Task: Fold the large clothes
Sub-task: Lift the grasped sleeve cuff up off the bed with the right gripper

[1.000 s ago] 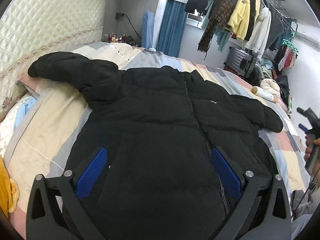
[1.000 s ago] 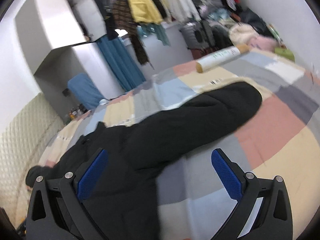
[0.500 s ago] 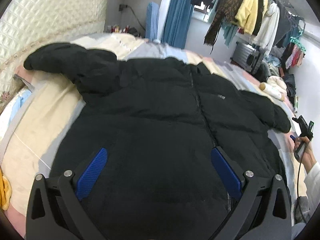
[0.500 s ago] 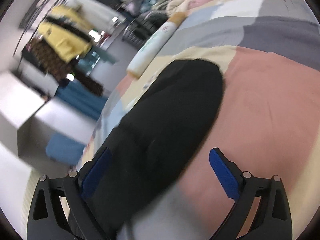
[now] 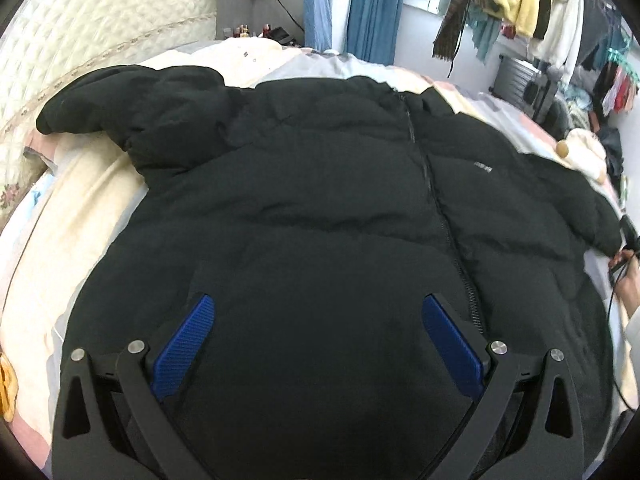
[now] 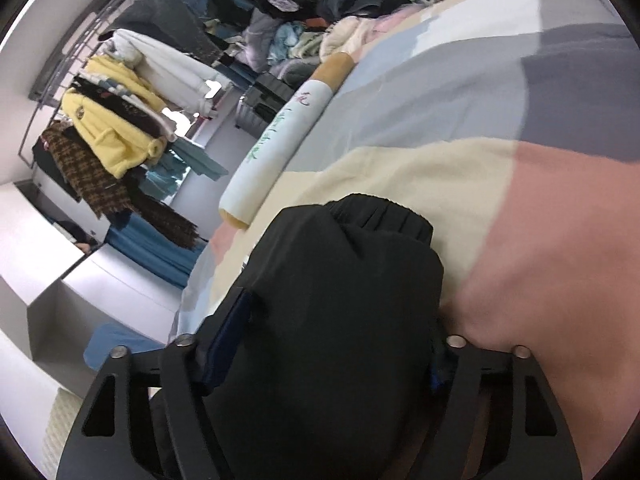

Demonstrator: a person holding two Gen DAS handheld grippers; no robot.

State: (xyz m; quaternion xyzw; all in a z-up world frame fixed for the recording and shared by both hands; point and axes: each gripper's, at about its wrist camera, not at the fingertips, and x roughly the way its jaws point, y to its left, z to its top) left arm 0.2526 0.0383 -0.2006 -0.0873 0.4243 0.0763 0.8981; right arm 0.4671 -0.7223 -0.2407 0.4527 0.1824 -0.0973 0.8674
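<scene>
A black puffer jacket point(image 5: 320, 208) lies spread out, front side up and zipped, across a bed point(image 5: 80, 208) covered by a patchwork quilt in cream, grey, pink and pale blue. Its collar points toward the far end of the bed, and one sleeve point(image 5: 132, 108) stretches out toward the quilted cream headboard point(image 5: 92, 28).

The left tool point(image 5: 318, 332) hangs just above the lower front of the jacket, its two blue-padded fingers point(image 5: 184, 344) spread wide apart with only jacket fabric showing between them; it grips nothing.

The other sleeve point(image 6: 340, 300) reaches toward the bed's opposite side. There the right tool point(image 6: 328, 344) has its fingers on either side of the sleeve near the ribbed cuff point(image 6: 384, 216), and the puffy fabric fills the gap between them; the blue pads are pressed into the fabric, so the tool is clenched on the sleeve. In the left wrist view, the person's right hand point(image 5: 626, 276) shows at the frame's right edge, beside the end of this sleeve.

Beyond the cuff, a long white cylindrical pillow point(image 6: 280, 136) with a tan end lies along the bed's edge. Behind it a clothes rack point(image 6: 132, 92) holds yellow, white and plaid garments, and more clothes point(image 6: 304, 36) are piled near a dark suitcase point(image 6: 260, 108).
</scene>
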